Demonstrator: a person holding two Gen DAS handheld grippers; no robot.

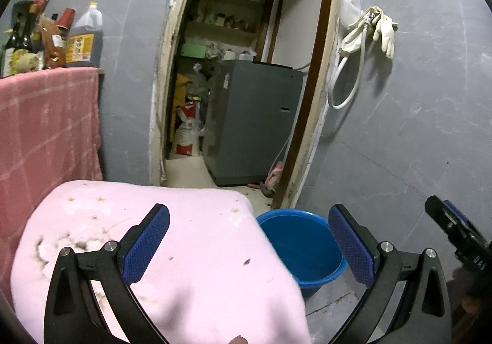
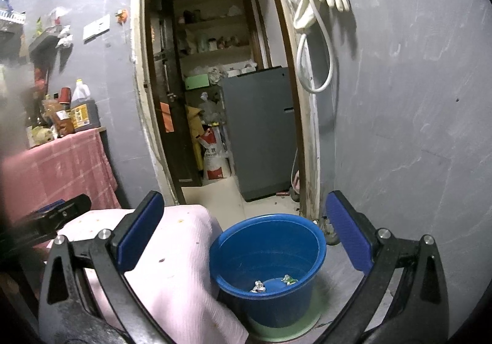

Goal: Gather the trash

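Note:
A blue bucket (image 2: 267, 254) stands on the floor beside a surface draped in pink cloth (image 2: 181, 254). Two crumpled wrappers (image 2: 258, 286) lie at its bottom. The bucket also shows in the left wrist view (image 1: 304, 245), right of the stained pink cloth (image 1: 172, 254). My left gripper (image 1: 249, 248) is open and empty above the cloth's right edge. My right gripper (image 2: 243, 233) is open and empty above the bucket's rim. The right gripper also shows at the right edge of the left wrist view (image 1: 455, 230).
An open doorway (image 2: 221, 98) leads to a storeroom with a grey appliance (image 2: 261, 131) and sacks. A table with a pink checked cloth (image 1: 46, 119) holds bottles (image 1: 83, 39) at the left. Gloves and a hose (image 1: 369, 33) hang on the grey wall.

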